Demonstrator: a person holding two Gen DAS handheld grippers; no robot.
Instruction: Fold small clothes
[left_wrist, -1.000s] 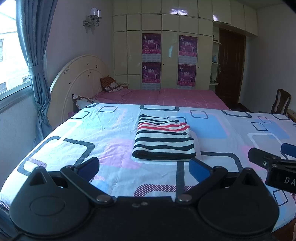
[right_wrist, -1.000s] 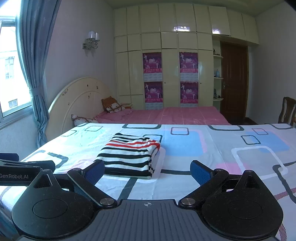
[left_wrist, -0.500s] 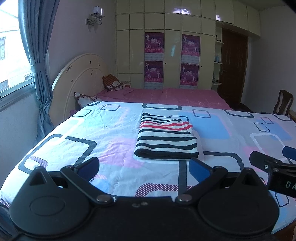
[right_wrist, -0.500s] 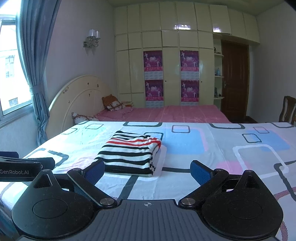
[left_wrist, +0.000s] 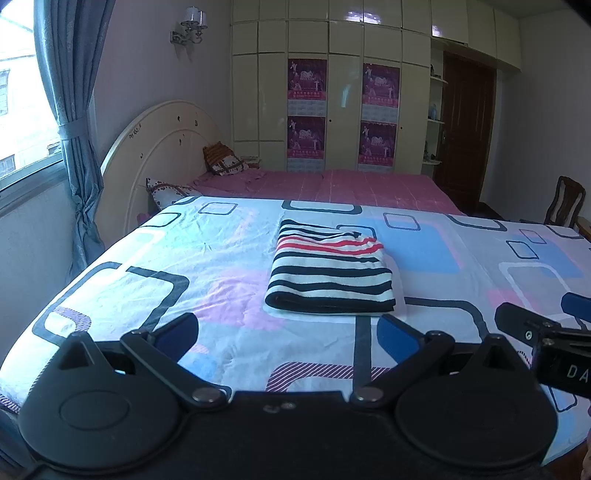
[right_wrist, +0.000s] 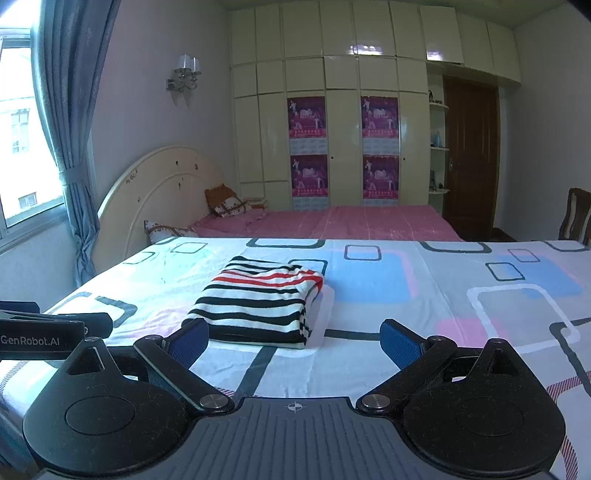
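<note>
Striped garment: folded into a neat rectangle, black and white bands with a few red ones near the far end, lying flat on the bed cover toward the middle of the bed. Nothing is touching it.

Left tool: fingers standing wide apart, holding nothing, hanging over the near edge of the bed, the garment lying just beyond the gap. Blue pads are facing inward.

Right tool: fingers likewise spread wide and empty, sitting near the bed's edge, with the garment ahead and slightly to its left, its near edge showing just past the left pad.

Bed cover: white with blue, pink and dark outlined squares, lightly creased.

Background: cream headboard, pink sheet, wardrobe carrying four purple posters, blue curtain, dark door.
</note>
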